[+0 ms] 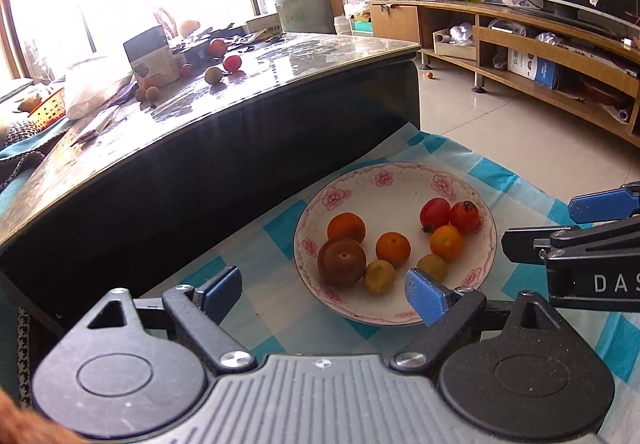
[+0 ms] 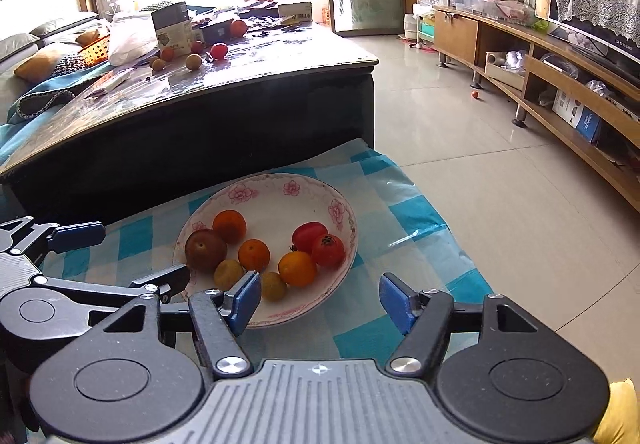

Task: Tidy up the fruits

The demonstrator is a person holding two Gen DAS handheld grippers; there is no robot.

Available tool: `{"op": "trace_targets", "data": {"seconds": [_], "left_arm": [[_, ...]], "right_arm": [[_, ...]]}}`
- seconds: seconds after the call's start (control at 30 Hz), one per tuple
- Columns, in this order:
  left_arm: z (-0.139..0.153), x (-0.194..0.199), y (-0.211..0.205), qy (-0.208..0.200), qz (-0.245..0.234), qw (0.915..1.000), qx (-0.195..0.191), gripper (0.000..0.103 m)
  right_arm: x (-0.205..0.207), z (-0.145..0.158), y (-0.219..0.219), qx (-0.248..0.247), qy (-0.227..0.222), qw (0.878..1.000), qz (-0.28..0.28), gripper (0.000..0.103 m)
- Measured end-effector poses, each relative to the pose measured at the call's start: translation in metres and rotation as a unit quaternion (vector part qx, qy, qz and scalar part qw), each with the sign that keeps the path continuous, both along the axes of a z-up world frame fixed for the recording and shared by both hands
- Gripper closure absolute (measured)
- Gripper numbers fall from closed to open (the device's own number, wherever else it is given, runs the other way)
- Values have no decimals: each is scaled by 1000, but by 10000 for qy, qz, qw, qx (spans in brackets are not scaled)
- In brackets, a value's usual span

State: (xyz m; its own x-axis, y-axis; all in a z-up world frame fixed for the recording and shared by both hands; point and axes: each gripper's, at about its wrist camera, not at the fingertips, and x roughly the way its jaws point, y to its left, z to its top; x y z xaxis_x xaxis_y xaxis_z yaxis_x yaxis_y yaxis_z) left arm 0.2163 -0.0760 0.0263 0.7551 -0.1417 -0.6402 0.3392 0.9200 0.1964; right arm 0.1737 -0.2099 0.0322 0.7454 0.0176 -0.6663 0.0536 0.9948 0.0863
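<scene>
A white floral plate (image 1: pixel 400 180) (image 2: pixel 276 188) sits on a blue checked cloth and holds several small fruits: a brown one (image 1: pixel 341 262) (image 2: pixel 205 250), orange ones (image 1: pixel 393 249) (image 2: pixel 253 255), red tomatoes (image 1: pixel 434 214) (image 2: pixel 309 236) and yellow-green ones (image 1: pixel 379 276) (image 2: pixel 228 274). My left gripper (image 1: pixel 322 294) is open and empty just before the plate's near rim. My right gripper (image 2: pixel 320 300) is open and empty at the plate's near right edge. Each gripper shows in the other's view: the right gripper (image 1: pixel 560 228) and the left gripper (image 2: pixel 120 256).
A dark coffee table (image 1: pixel 208 148) (image 2: pixel 192 124) stands behind the plate, with loose fruits (image 1: pixel 213 75) (image 2: pixel 219 51), a box (image 1: pixel 150 58) and a plastic bag on top. A wooden TV cabinet (image 2: pixel 560 84) lines the right wall. A small orange fruit (image 2: pixel 475 95) lies on the tiled floor.
</scene>
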Motion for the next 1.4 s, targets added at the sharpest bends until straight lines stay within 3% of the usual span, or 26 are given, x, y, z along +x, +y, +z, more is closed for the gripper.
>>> {"op": "trace_targets", "data": {"seconds": [0.1,0.73,0.97,1.4], "left_arm": [[2,-9,2,-22,1,10000,15,2],[3,-75,45,482,515,9948,-740,0],[-5,-106,52,614,640,9937,-682,0],[-4,-166,55,731,572,9931,-719,0]], "right_arm": [[-6,0,1,36,-2,10000,-11,41],[-81,-6,17,115,234,9996,-82,40],[-109,-9,22,301,366,9989,-62,39],[-159,-15,31,193,573,9981,-77,39]]}}
